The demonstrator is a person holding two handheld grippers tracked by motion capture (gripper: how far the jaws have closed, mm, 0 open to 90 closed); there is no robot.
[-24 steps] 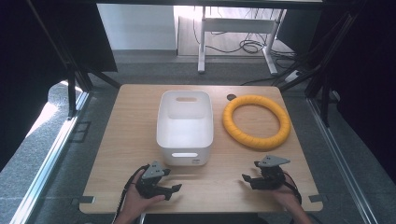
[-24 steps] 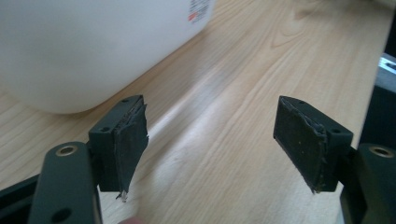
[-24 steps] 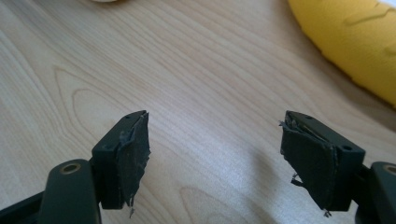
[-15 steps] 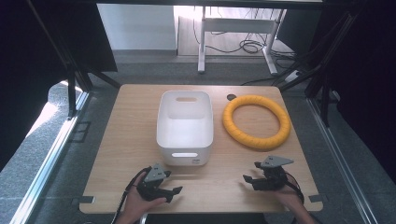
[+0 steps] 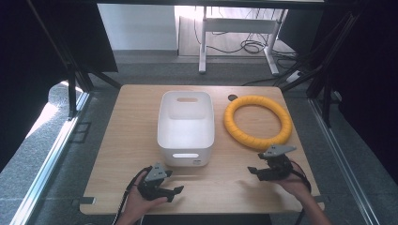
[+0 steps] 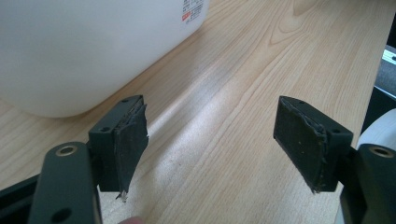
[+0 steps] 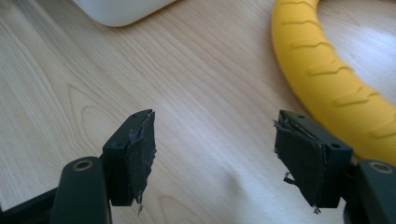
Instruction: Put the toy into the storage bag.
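Apparently approach step – right gripper near the yellow ring on the surface, left gripper by white bin, both w/ fingers wide, empty – next, reach ring.

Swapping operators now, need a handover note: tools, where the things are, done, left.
Left tool: open, nothing between the jaws, low over the table's near edge in front of the white plastic bin.
Right tool: open, nothing held, just short of the yellow ribbed foam ring.
Ring lies flat on the light wooden table, right of the bin, untouched. Bin looks empty.
Done: nothing visible yet.
Left: probably grasp the ring and move it, likely into the bin.
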